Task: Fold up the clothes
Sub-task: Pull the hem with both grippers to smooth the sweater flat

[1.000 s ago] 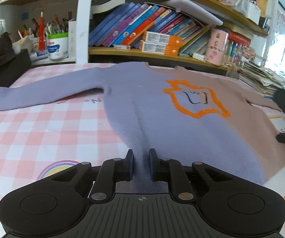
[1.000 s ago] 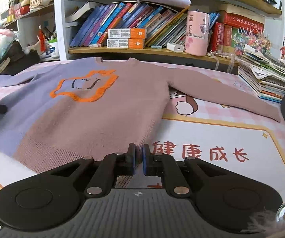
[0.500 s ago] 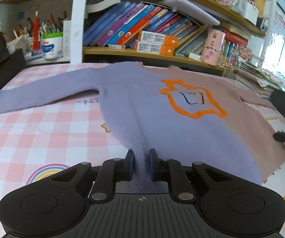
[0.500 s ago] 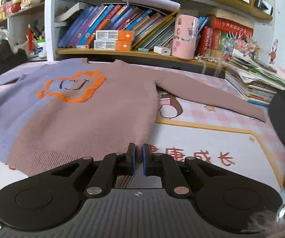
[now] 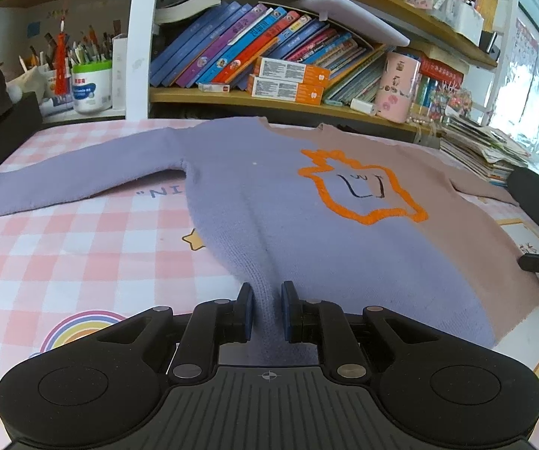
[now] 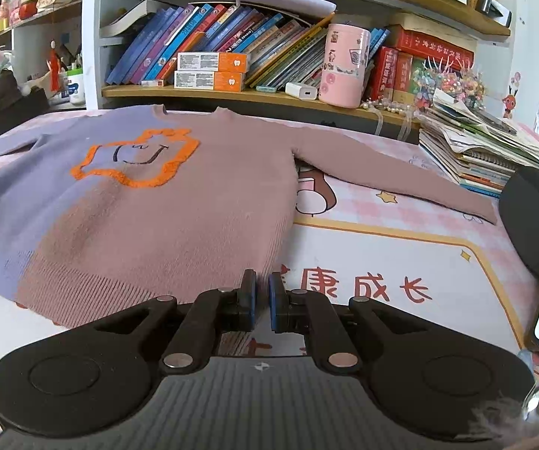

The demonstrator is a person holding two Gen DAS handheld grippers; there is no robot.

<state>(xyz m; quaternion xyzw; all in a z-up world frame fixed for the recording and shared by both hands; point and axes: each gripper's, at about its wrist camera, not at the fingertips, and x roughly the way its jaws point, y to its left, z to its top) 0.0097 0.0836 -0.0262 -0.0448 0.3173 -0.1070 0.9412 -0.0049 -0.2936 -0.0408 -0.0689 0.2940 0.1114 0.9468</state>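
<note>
Across the middle of both frames, we have the sweater (image 5: 307, 225) spread flat on the pink checked table cover (image 5: 63, 255), sleeves out to each side.

Behind it, along the top of the frame, we see the bookshelf (image 6: 232, 93) with the pink cup (image 6: 344, 67). At lower centre our left gripper (image 5: 267, 307) pinches a raised ridge of the lilac hem between its jaws; our right gripper (image 6: 262, 296) is clamped on the brownish hem corner, jaws nearly together around the knit.
</note>
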